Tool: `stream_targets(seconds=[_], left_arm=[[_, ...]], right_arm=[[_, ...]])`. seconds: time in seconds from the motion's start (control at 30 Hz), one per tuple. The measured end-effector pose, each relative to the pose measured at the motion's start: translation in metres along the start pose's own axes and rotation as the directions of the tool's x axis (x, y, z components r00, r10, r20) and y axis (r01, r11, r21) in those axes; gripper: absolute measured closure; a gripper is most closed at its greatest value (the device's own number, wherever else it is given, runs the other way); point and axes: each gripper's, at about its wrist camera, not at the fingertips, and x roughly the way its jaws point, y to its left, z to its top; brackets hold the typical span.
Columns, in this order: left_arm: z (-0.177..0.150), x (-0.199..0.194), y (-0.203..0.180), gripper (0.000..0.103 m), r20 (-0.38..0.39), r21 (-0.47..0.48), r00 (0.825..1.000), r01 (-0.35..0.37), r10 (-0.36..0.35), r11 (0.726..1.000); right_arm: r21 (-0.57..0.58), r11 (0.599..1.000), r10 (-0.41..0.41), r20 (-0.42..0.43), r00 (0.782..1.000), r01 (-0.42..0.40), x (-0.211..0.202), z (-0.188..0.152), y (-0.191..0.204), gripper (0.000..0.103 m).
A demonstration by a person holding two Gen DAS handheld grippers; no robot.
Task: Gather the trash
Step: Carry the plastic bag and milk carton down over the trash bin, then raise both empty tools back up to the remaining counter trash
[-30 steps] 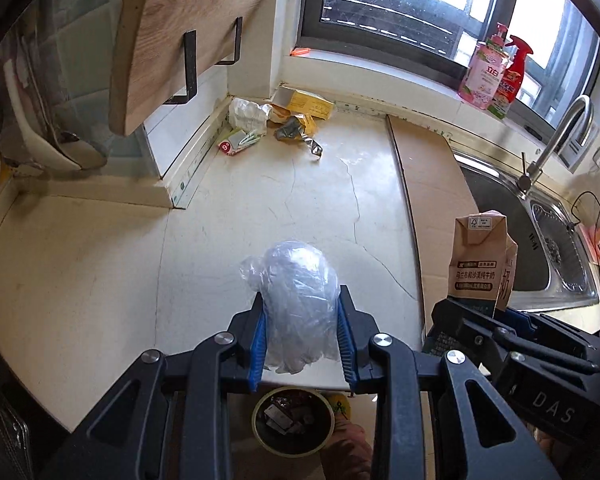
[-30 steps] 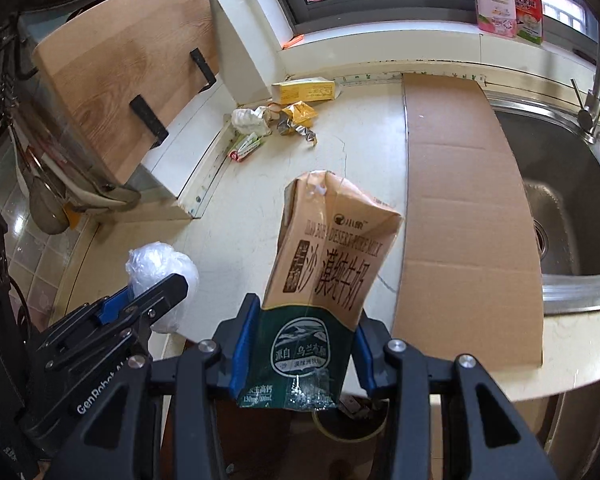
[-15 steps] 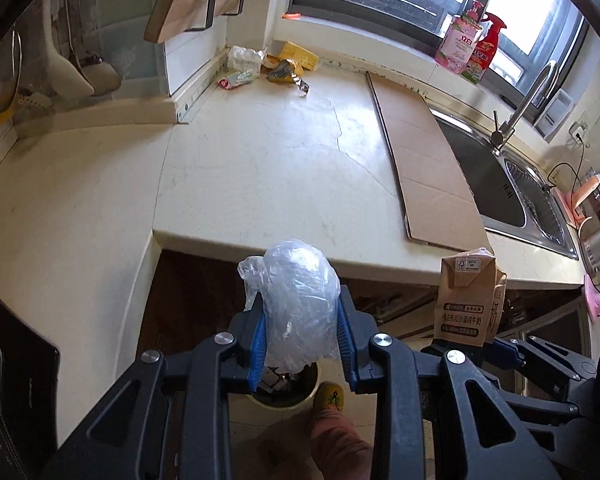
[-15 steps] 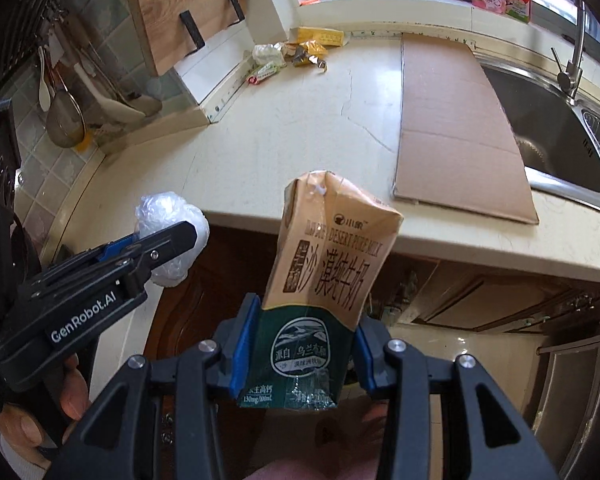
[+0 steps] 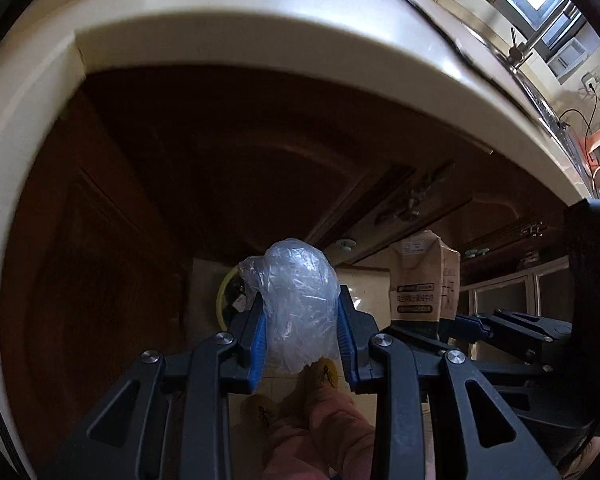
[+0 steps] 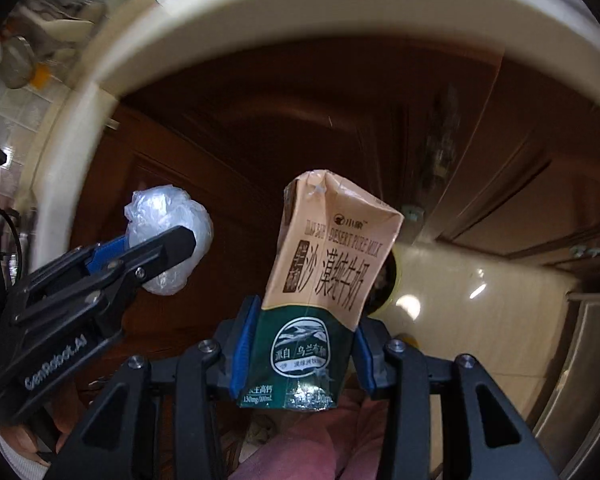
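My left gripper (image 5: pixel 302 338) is shut on a crumpled clear plastic bag (image 5: pixel 300 304), held below the counter edge. That bag also shows in the right wrist view (image 6: pixel 168 240). My right gripper (image 6: pixel 300 356) is shut on a tan and green milk carton (image 6: pixel 324 284), upright between the jaws; the carton shows at the right of the left wrist view (image 5: pixel 420 280). A yellow-rimmed trash bin (image 5: pixel 228 300) stands on the floor, mostly hidden behind the bag. Its rim also peeks out behind the carton in the right wrist view (image 6: pixel 392 284).
Dark brown cabinet doors (image 5: pixel 220 184) fill the space ahead under the cream countertop edge (image 5: pixel 260 36). The floor is cream tile (image 6: pixel 480 308). The person's pink-clad leg (image 5: pixel 320 436) and yellow slippers are below the grippers. A sink tap (image 5: pixel 520 48) is at the upper right.
Both grippers have dropped from above the counter to below its edge, facing the cabinet and floor. The bin has come closer. Each still holds its item.
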Motion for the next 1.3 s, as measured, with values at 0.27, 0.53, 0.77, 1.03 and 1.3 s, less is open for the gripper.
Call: stream_targets(seconds=[0.27,0.53,0.77,1.03,1.3], left_arm=[[-0.025,0.144,0.045,0.073,-0.095,-0.045,0.990,0.098,-0.102,0.994],[-0.034,0.226,0.083,0.063,-0.163,-0.127,0.982,0.077,-0.097,0.989],[-0.040,0.235,0.095,0.026,-0.183,-0.157,0.982,0.025,-0.054,0.987],[-0.036,0.217,0.091,0.026,-0.168,-0.132,0.986,-0.029,0.007,0.991],[-0.032,0.173,0.078,0.026,-0.134,-0.089,0.990,-0.056,0.044,0.994]], right_arm=[[-0.004,1.000,-0.009,-0.079,0.997,0.009,0.138,-0.005,-0.061,0.059],[-0.058,0.998,-0.033,-0.155,0.987,0.024,0.228,-0.003,-0.081,0.058],[-0.060,0.998,-0.019,-0.157,0.987,0.009,0.236,0.000,-0.079,0.055],[-0.060,0.998,-0.020,-0.146,0.989,0.012,0.221,0.002,-0.080,0.055],[-0.040,0.999,-0.035,-0.115,0.993,0.031,0.188,0.003,-0.072,0.055]])
